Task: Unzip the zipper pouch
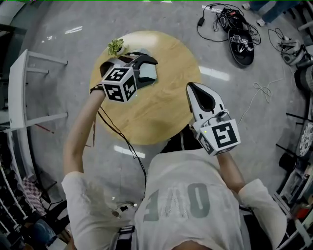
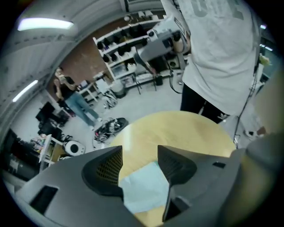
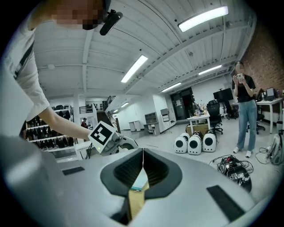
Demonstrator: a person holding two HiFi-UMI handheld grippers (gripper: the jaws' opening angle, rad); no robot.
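Reaching stage: left gripper (image 2: 140,157), jaws wide, over pale-blue fabric zipper pouch (image 2: 144,190) on round wooden table (image 1: 161,117) — right gripper (image 3: 143,155) closed, empty. Next, likely: clamp pouch.

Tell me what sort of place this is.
Probably a robotics lab or workshop: a concrete floor with cable tangles, open shelving full of gear, and three rounded white machines near a desk.

The zipper pouch (image 1: 148,73) lies far-left on the table (image 1: 166,122), plant (image 1: 116,47) just behind; left gripper (image 2: 139,153) hangs over it, right gripper (image 1: 191,88) near-right.
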